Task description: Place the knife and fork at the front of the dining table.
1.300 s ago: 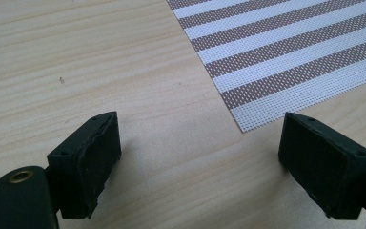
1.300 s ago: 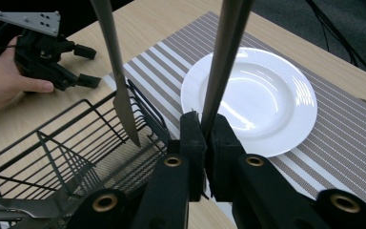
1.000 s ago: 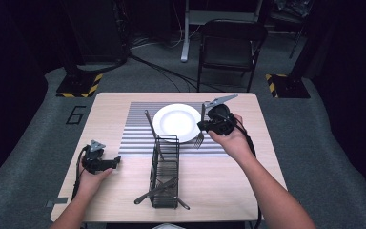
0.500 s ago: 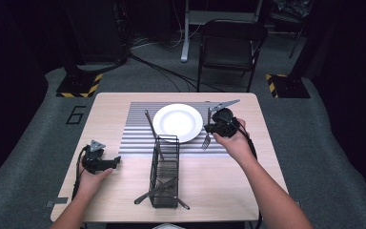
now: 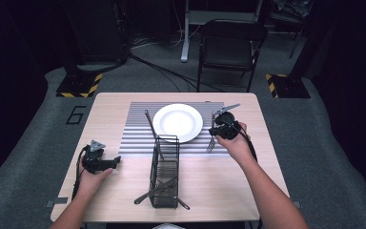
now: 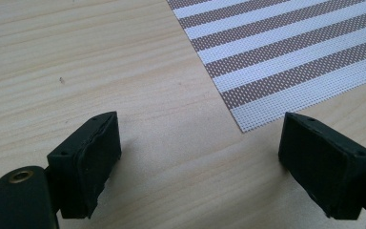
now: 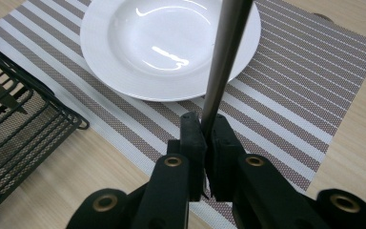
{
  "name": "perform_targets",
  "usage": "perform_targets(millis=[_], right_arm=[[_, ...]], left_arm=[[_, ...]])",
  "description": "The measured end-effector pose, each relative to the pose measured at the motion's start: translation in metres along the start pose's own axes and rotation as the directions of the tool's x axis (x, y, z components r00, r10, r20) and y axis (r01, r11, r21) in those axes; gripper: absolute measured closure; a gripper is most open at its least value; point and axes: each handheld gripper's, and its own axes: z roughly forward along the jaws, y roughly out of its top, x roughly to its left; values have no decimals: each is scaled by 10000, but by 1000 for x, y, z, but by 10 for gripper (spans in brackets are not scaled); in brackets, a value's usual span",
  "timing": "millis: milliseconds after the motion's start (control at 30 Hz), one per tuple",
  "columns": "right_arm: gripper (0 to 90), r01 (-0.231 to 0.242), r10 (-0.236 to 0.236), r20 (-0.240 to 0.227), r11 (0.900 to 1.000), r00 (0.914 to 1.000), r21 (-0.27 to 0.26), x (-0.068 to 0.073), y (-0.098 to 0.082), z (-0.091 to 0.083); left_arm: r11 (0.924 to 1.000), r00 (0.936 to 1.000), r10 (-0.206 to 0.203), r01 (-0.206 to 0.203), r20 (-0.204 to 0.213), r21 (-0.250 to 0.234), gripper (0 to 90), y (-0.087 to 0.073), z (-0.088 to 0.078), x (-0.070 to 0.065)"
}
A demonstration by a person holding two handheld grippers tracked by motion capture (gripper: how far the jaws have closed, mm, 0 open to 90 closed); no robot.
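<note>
One fork (image 5: 211, 143) in right gripper (image 7: 205, 138), one plate (image 7: 162, 43) beside.

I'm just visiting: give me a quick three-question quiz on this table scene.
1. True or false: the left gripper holds a spoon.
2. What is the right gripper shut on?
A a fork
B a cup
C a napkin
3. Fill in: the white plate rests on a striped ____.

Key: 1 false, its jaws stand open over bare table. 2 A. 3 mat.
</note>
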Motion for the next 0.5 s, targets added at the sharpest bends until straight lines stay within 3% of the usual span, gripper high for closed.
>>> perform_targets(millis=[500], right_arm=[[869,-98,91,269,9996,9996,265,-10,-3,18]], left_arm=[[10000,10000,2,-2,0,-2,142,0,0,0]])
